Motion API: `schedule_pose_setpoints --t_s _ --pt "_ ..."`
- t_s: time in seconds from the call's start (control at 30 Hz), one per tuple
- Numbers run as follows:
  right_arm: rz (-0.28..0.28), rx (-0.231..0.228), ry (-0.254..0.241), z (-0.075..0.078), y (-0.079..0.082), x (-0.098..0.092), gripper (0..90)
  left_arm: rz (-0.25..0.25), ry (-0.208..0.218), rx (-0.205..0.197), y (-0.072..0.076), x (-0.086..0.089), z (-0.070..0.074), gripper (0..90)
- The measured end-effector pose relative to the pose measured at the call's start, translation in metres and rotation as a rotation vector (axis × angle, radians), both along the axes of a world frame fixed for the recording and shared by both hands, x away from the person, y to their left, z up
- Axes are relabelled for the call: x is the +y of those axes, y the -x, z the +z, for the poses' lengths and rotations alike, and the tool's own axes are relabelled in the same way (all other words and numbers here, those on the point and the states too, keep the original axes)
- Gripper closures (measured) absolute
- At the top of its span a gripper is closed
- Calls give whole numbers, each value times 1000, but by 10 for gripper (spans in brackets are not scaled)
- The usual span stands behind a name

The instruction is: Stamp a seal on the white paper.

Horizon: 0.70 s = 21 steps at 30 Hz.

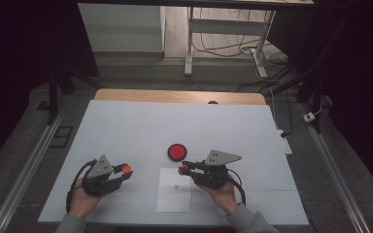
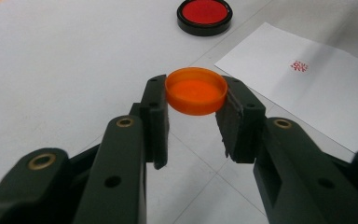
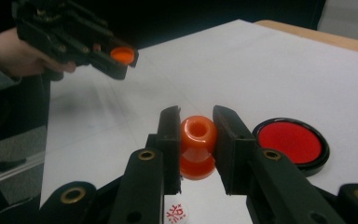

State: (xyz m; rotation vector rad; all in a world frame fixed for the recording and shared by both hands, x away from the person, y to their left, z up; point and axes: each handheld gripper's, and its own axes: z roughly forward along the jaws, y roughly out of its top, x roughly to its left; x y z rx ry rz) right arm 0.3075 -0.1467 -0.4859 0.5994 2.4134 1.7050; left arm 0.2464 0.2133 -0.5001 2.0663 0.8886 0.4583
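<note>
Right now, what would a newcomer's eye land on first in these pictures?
The bright orange pieces: the left gripper holds an orange cap between its jaws, and the right gripper clamps an orange stamp above the white paper. Next comes the red ink pad in its black case, mid-table, and the small red imprint on the paper.

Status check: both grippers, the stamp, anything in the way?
Left gripper shut on orange cap. Right gripper shut on orange stamp, above stamped paper. Red ink pad beside, clear.
</note>
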Motion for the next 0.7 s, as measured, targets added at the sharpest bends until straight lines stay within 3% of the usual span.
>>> schedule_pose_setpoints --t_s 0.33,0.7 --pt "-43 7 -82 15 -7 -15 727 -5 -2 6 0 -1 -1 647" --pt "-70 -15 -118 25 -10 -27 727 -10 -8 5 0 -2 -1 647"
